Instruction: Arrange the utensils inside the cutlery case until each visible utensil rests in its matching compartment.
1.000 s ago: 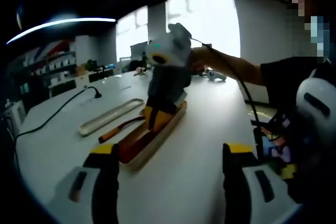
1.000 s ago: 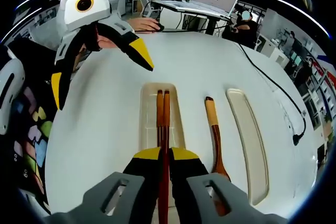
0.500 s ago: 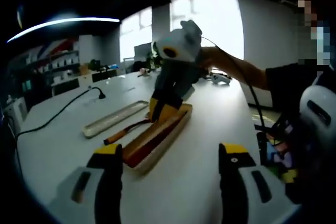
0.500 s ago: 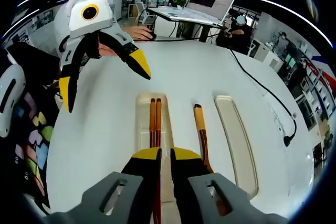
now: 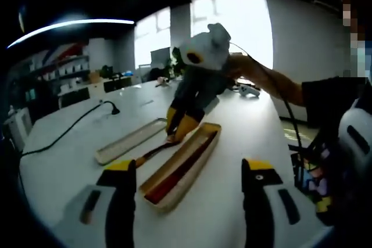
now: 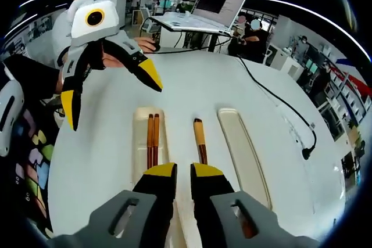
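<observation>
Since a second ago the right gripper (image 5: 180, 127) has let the chopsticks (image 6: 152, 140) go and lifted off the case (image 6: 141, 119); its jaws, which then pinched the sticks, now stand a narrow gap apart with nothing between them. The chopsticks lie side by side in the case's trough. The spoon (image 6: 200, 140) lies on the bare table (image 6: 192, 79) between the case and the lid (image 6: 239, 146), handle pointing away from the right gripper. The left gripper (image 6: 107, 82) hangs over the table's near-left side, jaws wide and empty.

The spoon looks to be next. The right gripper would do well to open wider, come down squarely over the handle and grip it across its width, not at the bowl. The spoon should then be carried level and set down beside the chopsticks, without knocking them or shoving the case.
</observation>
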